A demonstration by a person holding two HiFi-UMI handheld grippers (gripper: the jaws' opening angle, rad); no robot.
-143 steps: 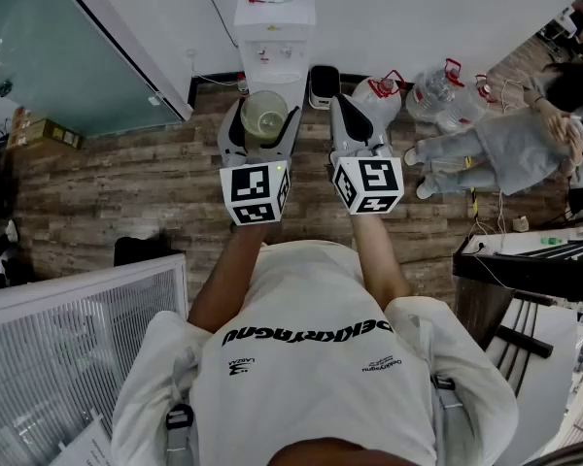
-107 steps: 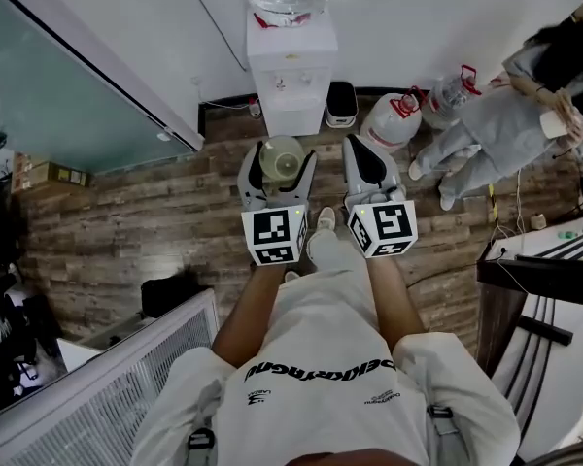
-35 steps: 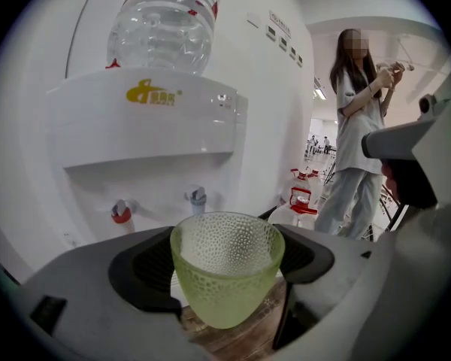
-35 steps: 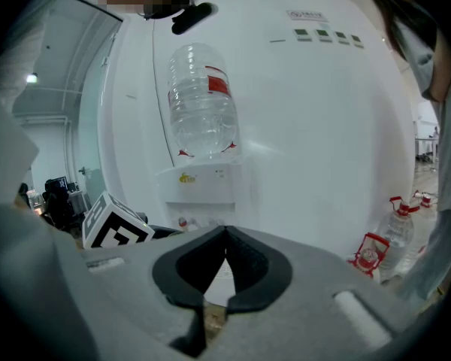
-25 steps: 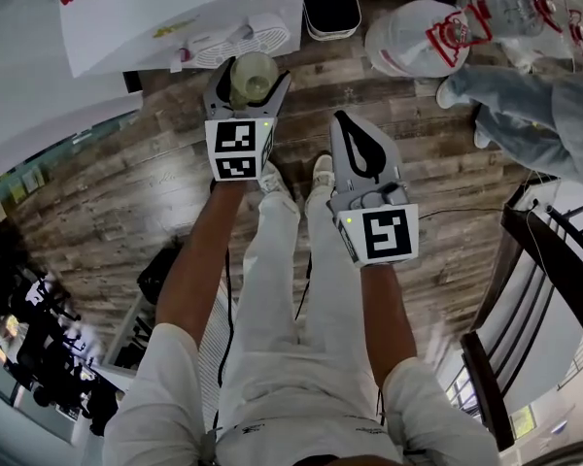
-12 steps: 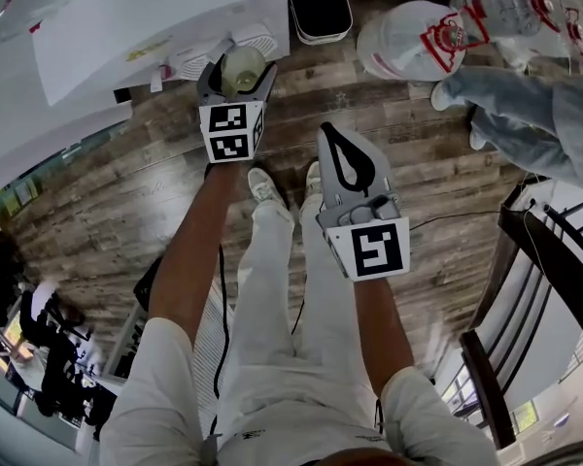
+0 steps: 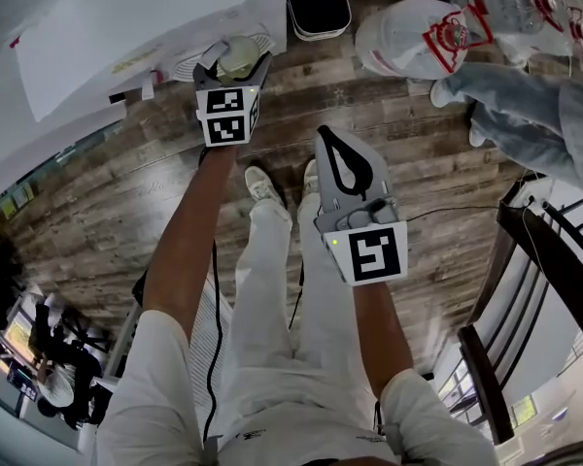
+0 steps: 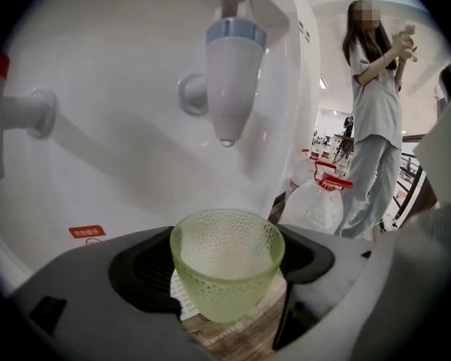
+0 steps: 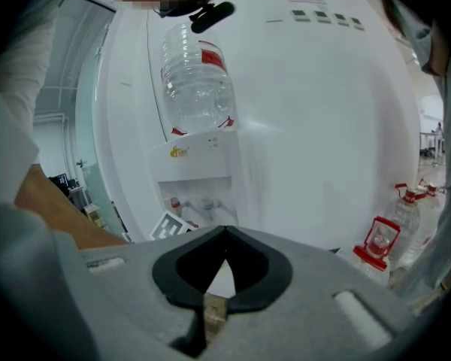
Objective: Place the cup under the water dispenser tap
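Note:
A pale green dimpled glass cup stands upright between the pads of my left gripper, which is shut on it. In the left gripper view the cup sits just below the blue-capped tap of the white water dispenser, with the white drip tray close beneath it. A red-capped tap juts out to the left. From the head view the cup hangs over the drip tray. My right gripper hangs back over the wood floor, shut and empty.
A black bin and big water bottles stand on the floor right of the dispenser. A person in grey stands beyond them. A dark chair frame is at my right. My own legs are below the grippers.
My left gripper has carried the cup forward and down, from out in front of the dispenser to over its drip tray. The right gripper has barely shifted.

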